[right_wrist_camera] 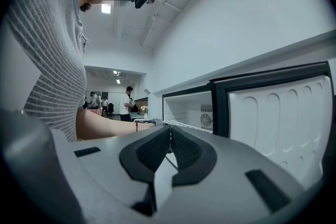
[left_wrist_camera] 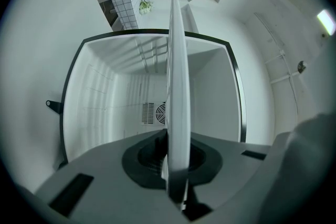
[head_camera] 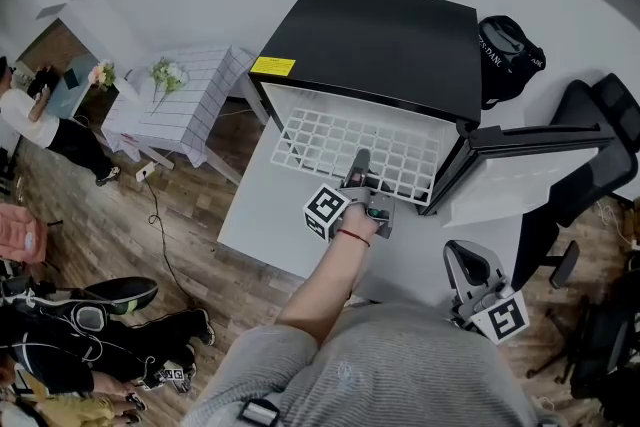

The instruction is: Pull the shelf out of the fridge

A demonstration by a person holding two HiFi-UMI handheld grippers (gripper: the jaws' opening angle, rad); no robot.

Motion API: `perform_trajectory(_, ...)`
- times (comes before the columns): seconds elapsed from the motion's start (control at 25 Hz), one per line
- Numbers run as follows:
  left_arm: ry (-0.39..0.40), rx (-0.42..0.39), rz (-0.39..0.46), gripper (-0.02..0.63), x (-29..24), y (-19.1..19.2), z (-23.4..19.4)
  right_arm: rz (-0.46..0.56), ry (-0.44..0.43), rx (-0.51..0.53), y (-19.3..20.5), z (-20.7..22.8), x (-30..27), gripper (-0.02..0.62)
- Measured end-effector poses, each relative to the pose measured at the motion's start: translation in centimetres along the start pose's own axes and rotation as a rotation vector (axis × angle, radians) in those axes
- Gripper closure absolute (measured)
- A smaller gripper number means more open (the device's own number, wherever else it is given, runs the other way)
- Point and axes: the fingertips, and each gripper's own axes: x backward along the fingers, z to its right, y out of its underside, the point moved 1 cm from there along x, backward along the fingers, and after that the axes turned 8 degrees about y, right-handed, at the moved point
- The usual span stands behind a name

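Note:
A black mini fridge (head_camera: 390, 40) stands on a white table (head_camera: 265, 215) with its door (head_camera: 520, 165) swung open to the right. The white wire shelf (head_camera: 330, 140) sticks well out of the fridge's opening. My left gripper (head_camera: 358, 177) is shut on the shelf's front edge. In the left gripper view the shelf (left_wrist_camera: 177, 76) shows edge-on as a narrow white band clamped between the jaws of the left gripper (left_wrist_camera: 176, 157), with the empty fridge interior (left_wrist_camera: 115, 102) behind. My right gripper (head_camera: 465, 263) hangs low at the right, away from the fridge. In its own view the right gripper (right_wrist_camera: 169, 140) is shut on nothing.
A black bag (head_camera: 508, 50) lies behind the fridge and a black office chair (head_camera: 590, 145) stands at the right. A small checked table with flowers (head_camera: 185, 100) stands to the left. People are at the far left of the room (head_camera: 50, 130).

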Motion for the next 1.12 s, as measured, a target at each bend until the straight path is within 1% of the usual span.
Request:
perform_trajectory(0.48,-0.003,-0.003,0.010,0.574,1.2,0.1,0.3,0.013,-0.009,-0.001,-0.1,0.3,0.0,0.581)
perform_trajectory(0.8,-0.013,-0.003,0.014,0.574,1.2,-0.1,0.2,0.006,-0.009,-0.003,0.1,0.6,-0.2,0.581)
perform_trajectory(1.12,-0.013,-0.007,0.031,0.574,2.4,0.0,0.4,0.004,-0.017,-0.006,0.3,0.7,-0.2,0.581)
